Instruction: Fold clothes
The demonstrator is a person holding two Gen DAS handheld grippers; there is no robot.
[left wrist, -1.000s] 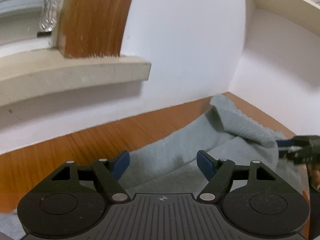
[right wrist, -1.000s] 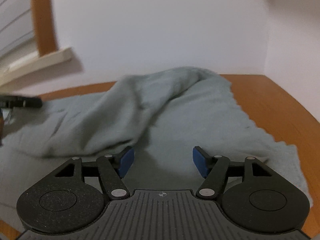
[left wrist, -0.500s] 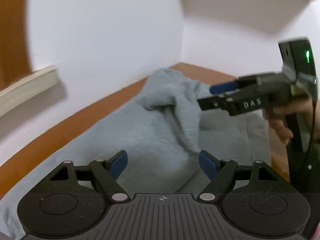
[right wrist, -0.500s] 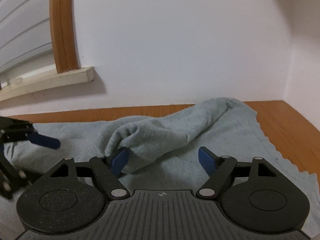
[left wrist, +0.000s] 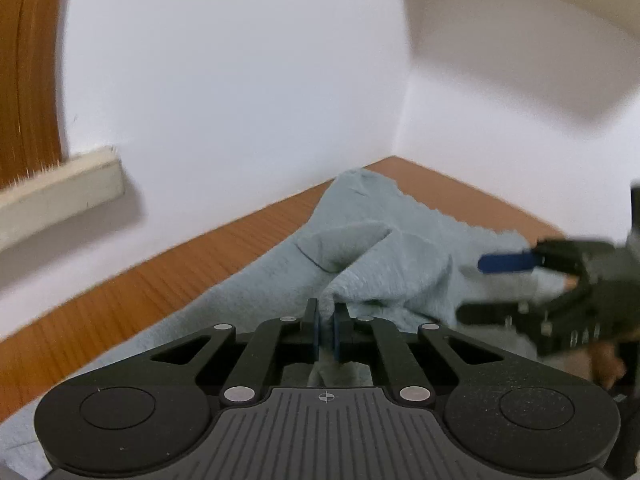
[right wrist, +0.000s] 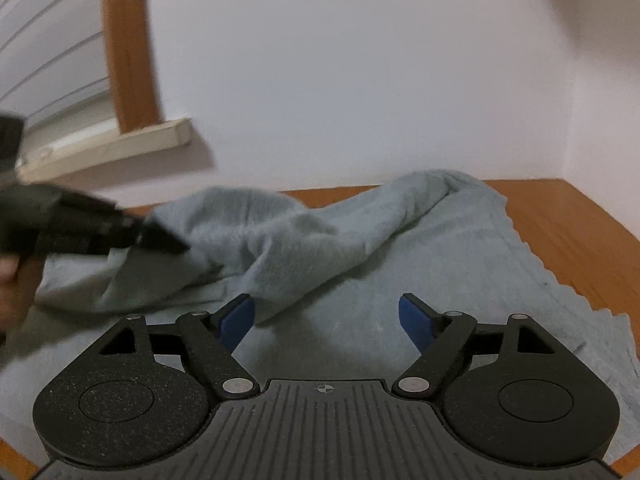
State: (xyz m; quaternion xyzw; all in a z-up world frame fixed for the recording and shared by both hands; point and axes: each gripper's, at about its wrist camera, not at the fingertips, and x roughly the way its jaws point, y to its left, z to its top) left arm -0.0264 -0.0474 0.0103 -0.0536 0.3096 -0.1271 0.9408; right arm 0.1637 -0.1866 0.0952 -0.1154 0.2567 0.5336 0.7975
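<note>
- You are pinching a raised ridge of the grey cloth [left wrist: 404, 252] in your left gripper [left wrist: 326, 330]; its blue pads are closing right down on the fabric, with a thin fold showing between them.
- Your right gripper [right wrist: 326, 320] is hanging just above the cloth with its jaws widening, and nothing is sitting between them; only flat fabric is lying underneath, and a loose fold is resting beside its left pad.
- The cloth is lying spread over the wooden table [right wrist: 576, 216] in the corner where the two white walls [right wrist: 360, 80] are meeting, with its zigzag edge running along the right side.
- Down the middle it is bunching up into a long rumpled hump, so it is not yet lying as a neat fold.
- Judging by that, you are sitting early in the job: one grip is being made, no clean crease is showing, and the carrying-over and smoothing are all waiting to be done.
- The hand [left wrist: 604, 364] holding the right tool is showing at the edge of the left view, blurred.
- A window ledge [right wrist: 120, 144] is jutting from the wall well apart from the cloth.
</note>
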